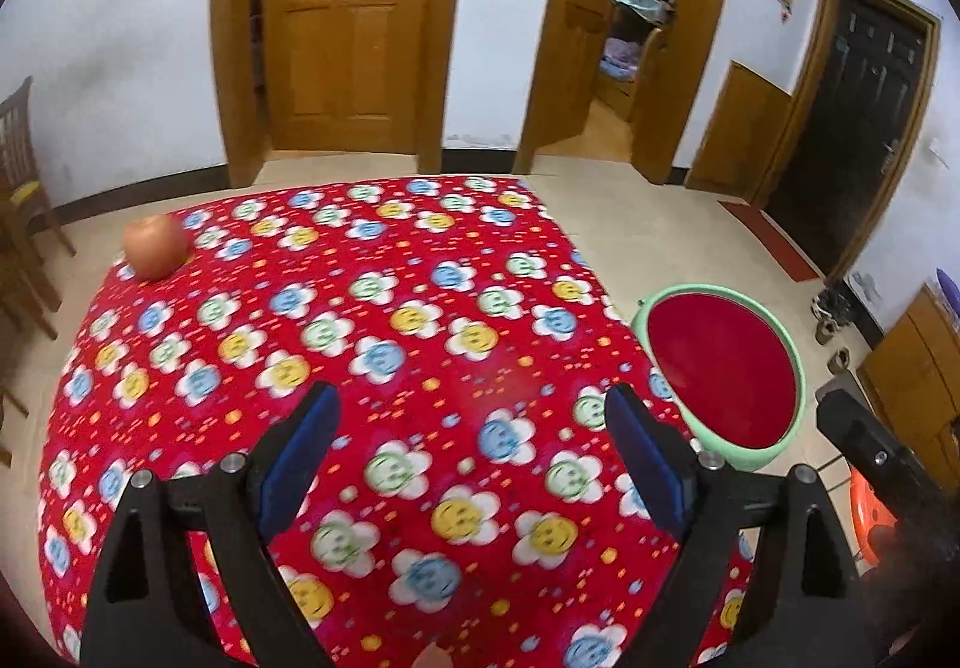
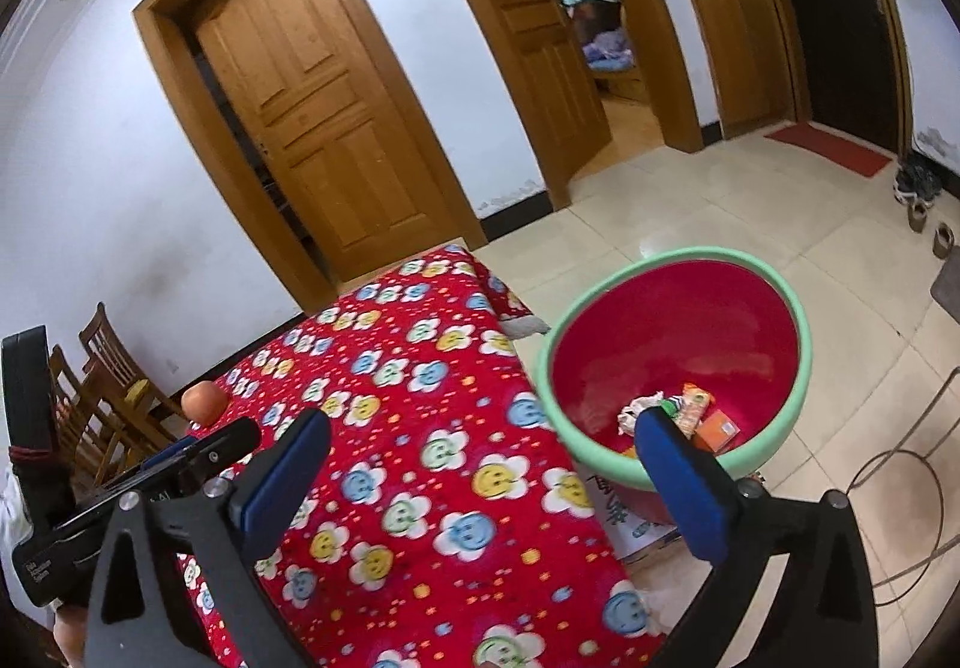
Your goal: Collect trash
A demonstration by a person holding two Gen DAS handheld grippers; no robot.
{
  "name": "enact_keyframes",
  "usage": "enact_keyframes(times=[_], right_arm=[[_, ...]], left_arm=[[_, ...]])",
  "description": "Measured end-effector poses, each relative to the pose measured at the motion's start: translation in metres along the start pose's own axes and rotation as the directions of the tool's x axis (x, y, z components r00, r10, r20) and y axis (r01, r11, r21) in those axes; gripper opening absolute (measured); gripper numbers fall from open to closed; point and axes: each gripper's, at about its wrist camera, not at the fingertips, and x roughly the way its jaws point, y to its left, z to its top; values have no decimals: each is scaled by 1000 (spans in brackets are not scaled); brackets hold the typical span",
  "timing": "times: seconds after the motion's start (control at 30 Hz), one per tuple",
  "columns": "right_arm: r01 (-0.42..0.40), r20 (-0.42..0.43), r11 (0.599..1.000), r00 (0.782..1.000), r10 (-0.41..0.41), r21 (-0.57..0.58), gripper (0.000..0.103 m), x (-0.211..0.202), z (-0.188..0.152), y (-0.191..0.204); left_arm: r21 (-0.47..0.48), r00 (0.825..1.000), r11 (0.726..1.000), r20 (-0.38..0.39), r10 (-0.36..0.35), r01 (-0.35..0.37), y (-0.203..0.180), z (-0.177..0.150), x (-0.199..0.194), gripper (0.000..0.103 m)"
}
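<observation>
A red basin with a green rim (image 2: 678,350) stands to the right of the table; it also shows in the left wrist view (image 1: 726,368). Inside it lie crumpled white paper (image 2: 639,407), a colourful wrapper (image 2: 690,407) and an orange packet (image 2: 717,431). My left gripper (image 1: 474,422) is open and empty above the red flowered tablecloth (image 1: 384,344). My right gripper (image 2: 480,443) is open and empty above the table's right edge, its right finger in front of the basin. An apple (image 1: 155,247) sits at the table's far left corner.
Wooden chairs (image 2: 102,392) stand left of the table. Wooden doors (image 1: 342,14) and an open doorway are behind it. A cable (image 2: 900,464) lies on the tiled floor at right. An orange object (image 1: 864,512) sits low beside the table. A cardboard box (image 2: 624,512) is under the basin.
</observation>
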Motion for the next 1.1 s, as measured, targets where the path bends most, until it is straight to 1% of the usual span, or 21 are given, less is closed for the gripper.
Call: enact_keyframes(times=[0.1, 0.33, 0.67, 0.77, 0.9, 1.1], right_arm=[[-10, 4, 1000, 1000, 10, -17, 103, -6, -6, 9], [-21, 19, 998, 1000, 23, -57, 103, -23, -22, 26], [7, 54, 991, 999, 0, -135, 103, -35, -49, 44], [23, 59, 988, 998, -14, -153, 103, -34, -55, 48], [-2, 26, 989, 1000, 6, -147, 103, -30, -61, 47], [3, 13, 990, 1000, -1, -138, 103, -26, -66, 45]], left_arm=[[-13, 999, 999, 3, 36, -36, 11, -7, -12, 89], [-39, 998, 997, 14, 66, -66, 26, -24, -32, 89], [-50, 990, 990, 44, 134, -132, 35, -47, -43, 89], [-55, 990, 989, 45, 137, -134, 38, -51, -42, 89], [-63, 991, 990, 47, 129, -126, 39, -54, -42, 89], [-62, 988, 989, 63, 140, -136, 39, -57, -43, 89]])
